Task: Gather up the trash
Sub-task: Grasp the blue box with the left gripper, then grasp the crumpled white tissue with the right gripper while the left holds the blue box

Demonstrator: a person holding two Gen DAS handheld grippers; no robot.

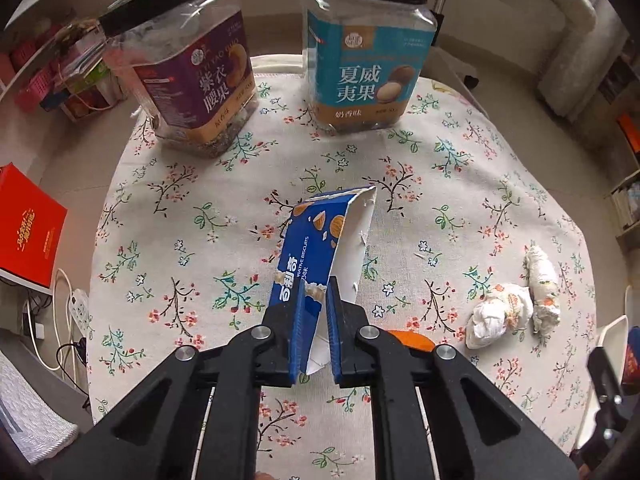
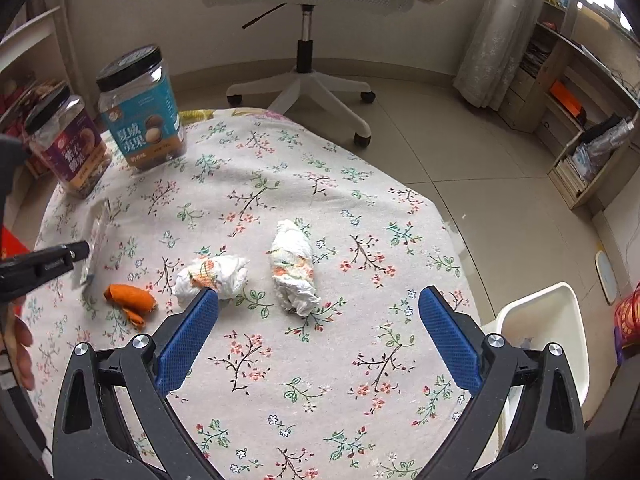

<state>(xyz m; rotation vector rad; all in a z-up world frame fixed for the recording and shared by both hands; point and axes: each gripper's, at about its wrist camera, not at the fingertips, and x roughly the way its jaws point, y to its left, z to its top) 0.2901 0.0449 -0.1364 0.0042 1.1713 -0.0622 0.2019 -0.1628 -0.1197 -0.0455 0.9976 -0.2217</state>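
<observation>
Already the blue biscuit wrapper (image 1: 320,248) is being held by the left gripper (image 1: 314,320): its fingers (image 1: 334,344) are being pressed narrow on the near end of the wrapper, and the long axis of the wrapper is being pointed away from the fingers, toward the two nut jars (image 1: 372,52) at the far side of the desk (image 2: 400,248). Whether the far end of the wrapper is resting on the flowered cloth cannot be told.

The right gripper (image 2: 320,320) is being held above the desk with its fingers (image 2: 188,340) wide apart and nothing between them. Two crumpled tissues are lying just ahead of it. The left tissue (image 2: 212,276) is lying just beyond the tip of the left finger, and its long axis is running across the view. The right tissue (image 2: 294,268) is lying a little further, nearly in the middle between the two fingers, and its long axis is running away from the gripper. Both tissues are near each other but apart.

An orange peel (image 2: 130,300) is lying on the cloth to the left of the tissues, between them and the left gripper. A white bin (image 2: 552,320) is being seen beside the desk at the right, near the right gripper.

It is being judged that the tissues are nearer to the right hand, and that the right tissue is better placed for the next grasp, because its narrow width is being faced by the open fingers.
</observation>
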